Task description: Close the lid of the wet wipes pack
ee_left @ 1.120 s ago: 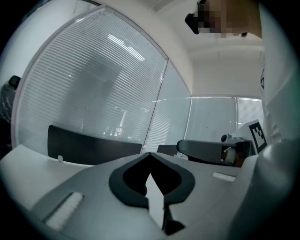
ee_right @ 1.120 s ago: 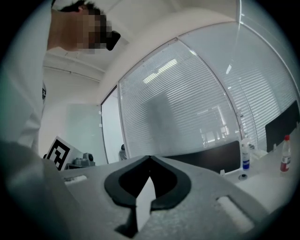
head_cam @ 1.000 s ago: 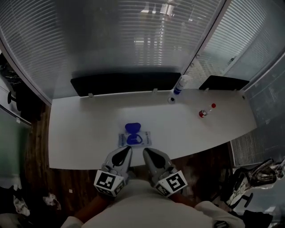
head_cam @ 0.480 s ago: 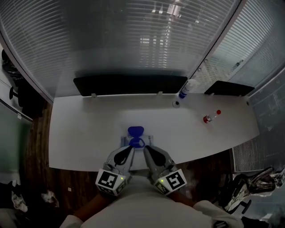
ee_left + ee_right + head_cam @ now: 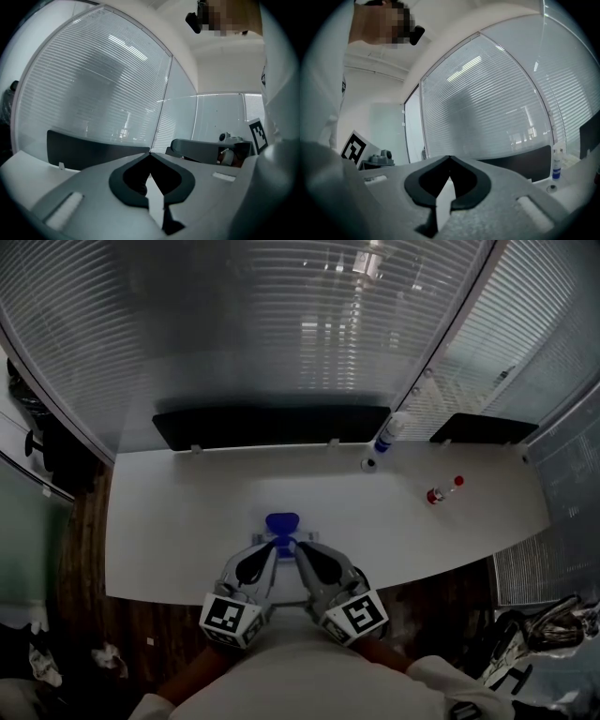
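Observation:
In the head view the wet wipes pack (image 5: 309, 538) lies near the front edge of the white table (image 5: 169, 521). Its blue lid (image 5: 282, 521) stands open at the pack's far side. My left gripper (image 5: 274, 543) and right gripper (image 5: 297, 547) hang side by side over the pack's near part and hide most of it. Whether they touch it cannot be told. Both are shut with nothing between the jaws. The left gripper view shows the left gripper (image 5: 150, 154) with its tips meeting; the right gripper view shows the same for the right gripper (image 5: 450, 158). Neither gripper view shows the pack.
A long black panel (image 5: 272, 426) runs along the table's back edge, with a second one (image 5: 483, 427) at the right. A white spray bottle (image 5: 387, 432) and a small cap (image 5: 368, 465) stand back right. A red-capped small bottle (image 5: 441, 491) lies further right.
Both grippers have moved forward from the table's front edge until they are over the pack, and have drawn closer together. The lid stays open.

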`<state>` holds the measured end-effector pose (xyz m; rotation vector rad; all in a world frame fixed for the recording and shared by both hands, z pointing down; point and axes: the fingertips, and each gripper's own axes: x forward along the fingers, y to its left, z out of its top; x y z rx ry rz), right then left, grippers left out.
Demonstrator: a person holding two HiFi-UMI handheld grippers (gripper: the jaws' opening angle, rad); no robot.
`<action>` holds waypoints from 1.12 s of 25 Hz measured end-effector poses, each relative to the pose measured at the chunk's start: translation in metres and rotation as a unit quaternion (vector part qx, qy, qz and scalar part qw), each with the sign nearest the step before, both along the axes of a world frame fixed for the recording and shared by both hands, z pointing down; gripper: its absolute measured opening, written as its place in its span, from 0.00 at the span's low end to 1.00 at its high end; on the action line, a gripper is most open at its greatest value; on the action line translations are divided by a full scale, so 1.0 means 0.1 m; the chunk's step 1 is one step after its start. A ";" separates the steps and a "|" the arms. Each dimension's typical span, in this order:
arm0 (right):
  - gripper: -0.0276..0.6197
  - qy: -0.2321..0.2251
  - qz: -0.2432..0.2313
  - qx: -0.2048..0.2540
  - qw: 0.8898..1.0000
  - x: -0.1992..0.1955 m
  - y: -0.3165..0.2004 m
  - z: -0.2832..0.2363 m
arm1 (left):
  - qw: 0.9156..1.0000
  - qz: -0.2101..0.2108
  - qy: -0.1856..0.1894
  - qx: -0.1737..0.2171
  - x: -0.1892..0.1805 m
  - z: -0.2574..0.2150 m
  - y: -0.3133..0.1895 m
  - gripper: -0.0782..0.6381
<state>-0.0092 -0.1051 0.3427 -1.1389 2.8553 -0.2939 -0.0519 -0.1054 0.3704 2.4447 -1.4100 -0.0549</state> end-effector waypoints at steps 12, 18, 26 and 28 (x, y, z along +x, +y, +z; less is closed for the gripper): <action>0.04 0.006 0.002 -0.032 0.999 0.20 -0.35 0.22 | 0.998 -0.021 -0.037 -0.044 -0.06 0.33 -0.18 0.11; 0.04 0.031 -0.009 -0.059 0.998 0.22 -0.52 0.52 | 0.994 -0.002 -0.068 -0.089 -0.08 0.72 -0.22 0.11; 0.04 0.101 -0.033 -0.118 0.987 0.18 -0.69 1.35 | 0.982 0.005 -0.087 -0.167 -0.13 1.47 -0.23 0.11; 0.04 0.115 -0.038 -0.125 0.985 0.20 -0.75 1.52 | 0.978 0.005 -0.093 -0.185 -0.13 1.67 -0.21 0.11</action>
